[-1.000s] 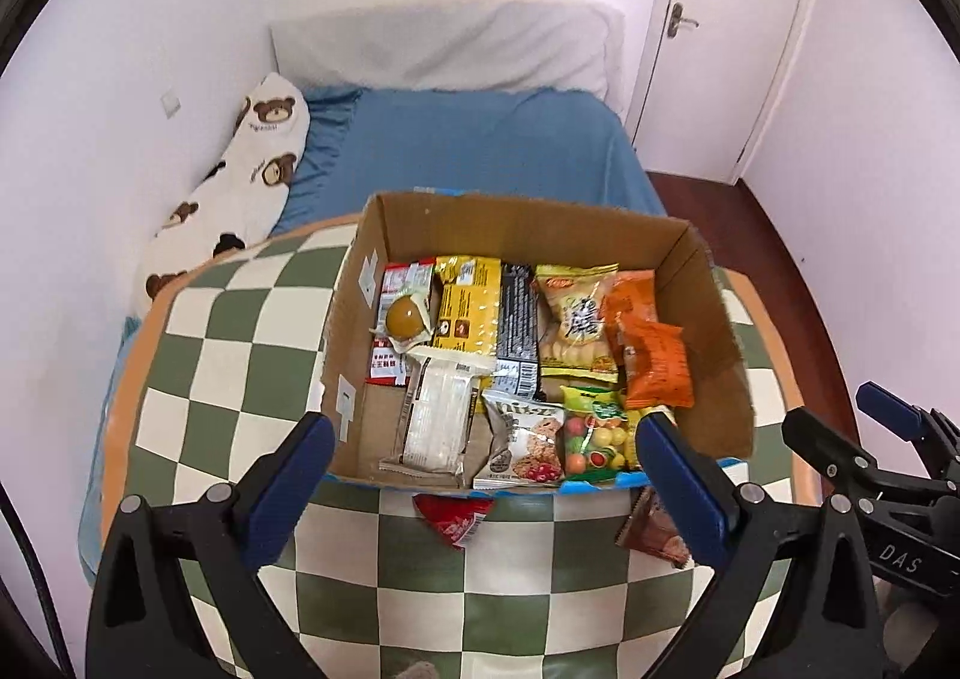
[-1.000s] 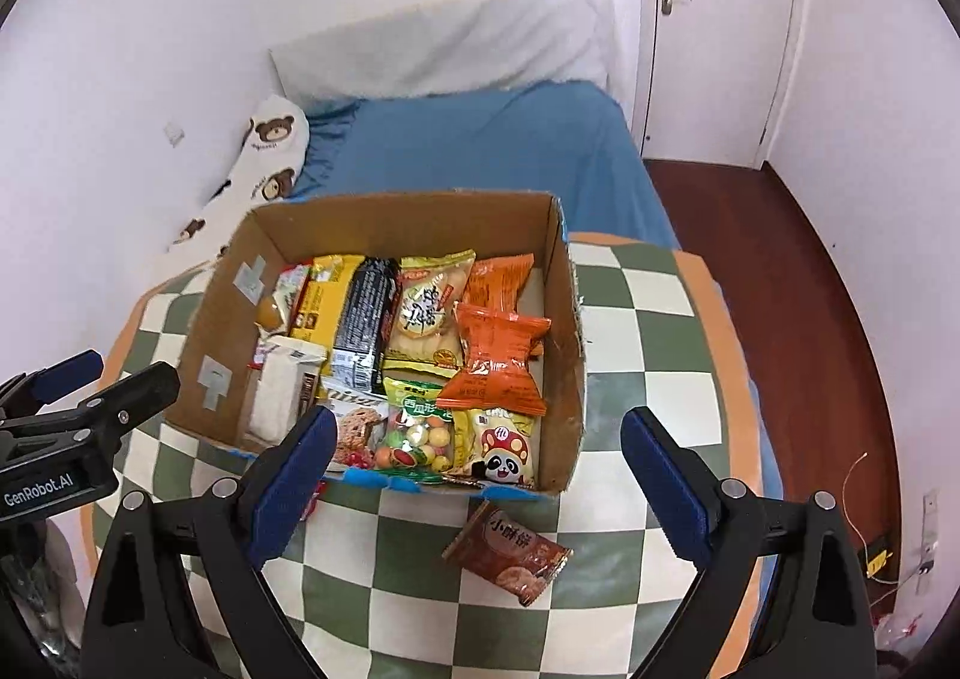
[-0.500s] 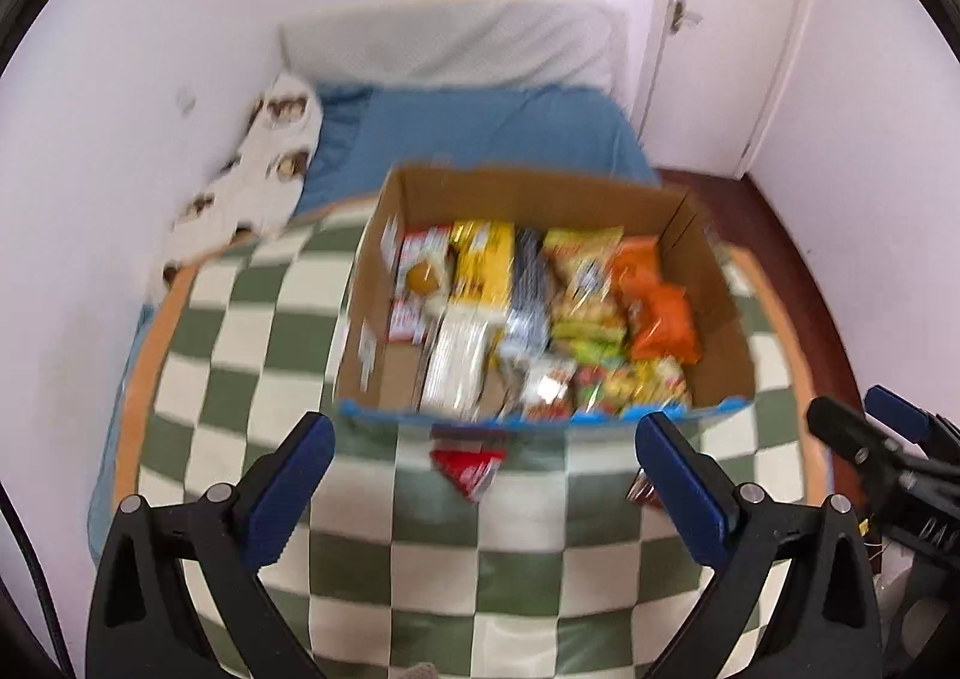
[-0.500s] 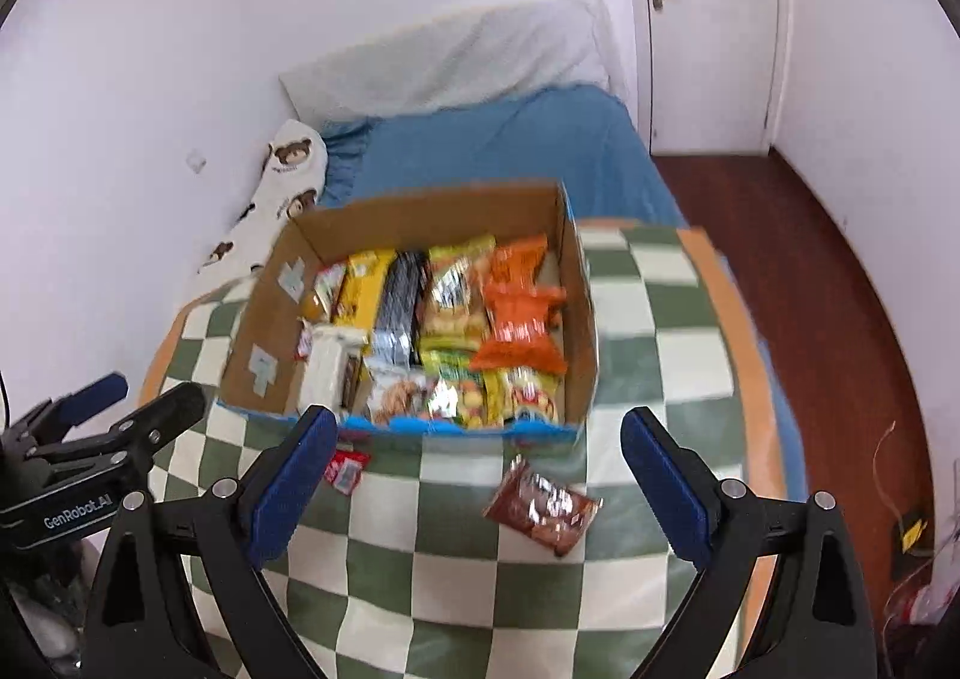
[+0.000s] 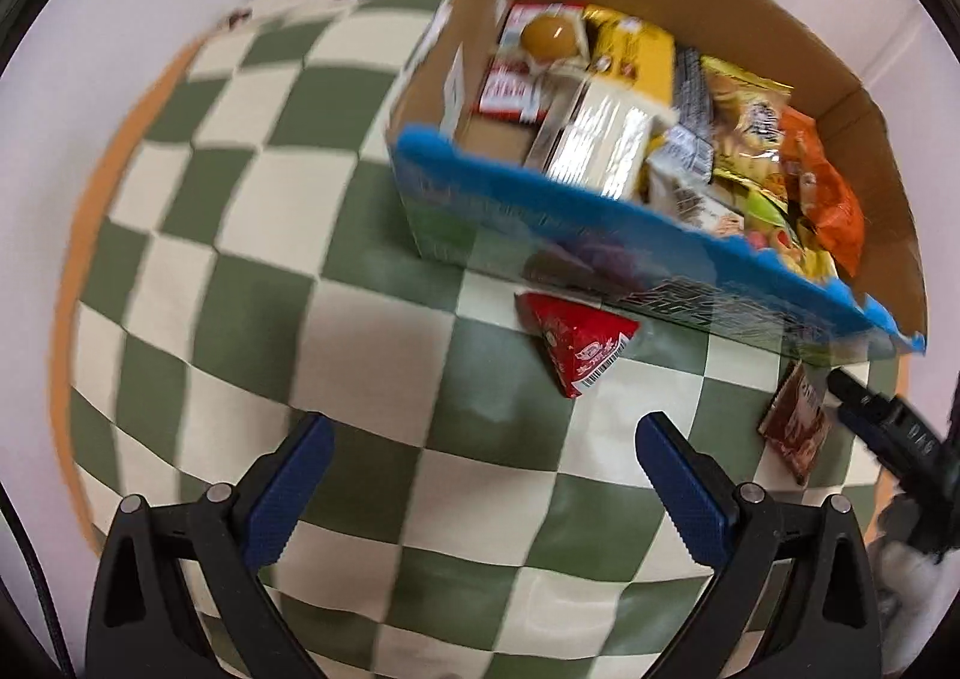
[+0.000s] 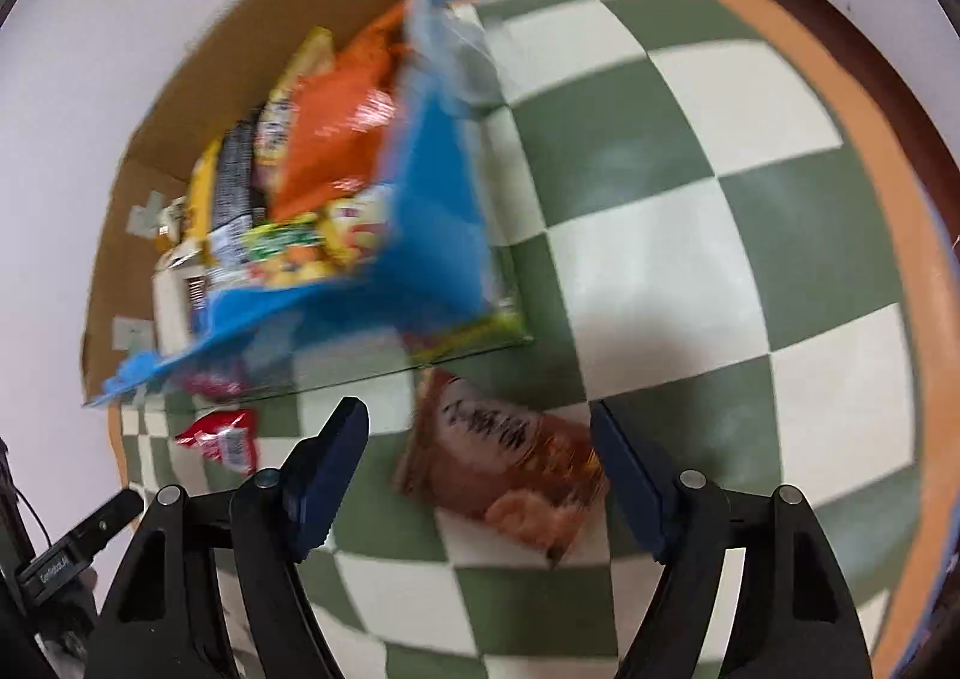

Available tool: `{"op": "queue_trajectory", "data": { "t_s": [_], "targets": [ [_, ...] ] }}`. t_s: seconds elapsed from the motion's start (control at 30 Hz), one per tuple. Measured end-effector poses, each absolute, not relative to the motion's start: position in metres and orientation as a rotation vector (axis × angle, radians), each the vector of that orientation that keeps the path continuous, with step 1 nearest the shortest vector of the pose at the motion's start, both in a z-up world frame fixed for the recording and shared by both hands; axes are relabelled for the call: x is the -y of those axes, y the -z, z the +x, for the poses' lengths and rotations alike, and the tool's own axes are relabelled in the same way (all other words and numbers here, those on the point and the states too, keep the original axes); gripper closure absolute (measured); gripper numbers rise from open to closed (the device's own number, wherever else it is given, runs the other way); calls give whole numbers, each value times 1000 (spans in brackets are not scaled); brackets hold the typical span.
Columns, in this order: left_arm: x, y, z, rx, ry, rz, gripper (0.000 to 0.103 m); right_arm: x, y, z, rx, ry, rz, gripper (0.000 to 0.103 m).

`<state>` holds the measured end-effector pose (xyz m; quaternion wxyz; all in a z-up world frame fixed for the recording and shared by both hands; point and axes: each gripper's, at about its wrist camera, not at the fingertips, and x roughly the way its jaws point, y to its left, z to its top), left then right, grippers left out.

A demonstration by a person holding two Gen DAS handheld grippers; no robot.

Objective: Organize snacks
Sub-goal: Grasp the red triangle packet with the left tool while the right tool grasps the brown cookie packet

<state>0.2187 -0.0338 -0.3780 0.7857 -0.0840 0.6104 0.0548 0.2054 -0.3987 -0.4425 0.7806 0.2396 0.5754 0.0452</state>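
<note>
Both grippers have dropped toward red packet (image 5: 576, 346) and brown packet (image 6: 504, 478).

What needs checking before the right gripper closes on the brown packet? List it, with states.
1. Right gripper open: ok.
2. Brown packet between the fingers: ok, though blurred.
3. Packet clear of the cardboard box: ok, it lies just in front.
4. Left gripper out of the way: ok, open, facing the red packet.
5. Fingers low enough to touch the checkered tablecloth: cannot tell.
</note>
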Motion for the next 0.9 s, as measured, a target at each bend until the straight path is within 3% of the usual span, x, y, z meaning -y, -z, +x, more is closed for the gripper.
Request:
{"op": "queue_trajectory", "data": {
  "t_s": [0.27,0.37,0.43,0.5,0.57,0.63,0.8,0.9],
  "targets": [
    [49,409,247,-1373,-70,-304,0,363,465,186,-1364,-299,565,23],
    [54,420,258,-1384,-54,-304,0,355,453,179,-1346,-279,461,11],
    [57,425,262,-1380,-41,-306,2,350,450,179,-1339,-270,388,10],
    [60,427,263,-1368,-33,-294,12,342,449,180,-1352,-275,340,10],
    [63,431,263,-1371,-27,-269,46,331,450,181,-1368,-277,283,10],
    [66,438,262,-1398,-2,-273,62,319,455,185,-1392,-274,247,10],
    [72,436,247,-1399,25,-214,65,303,476,184,-1444,-243,249,12],
    [73,438,228,-1426,48,-183,65,301,478,179,-1453,-193,221,35]
  ]
}}
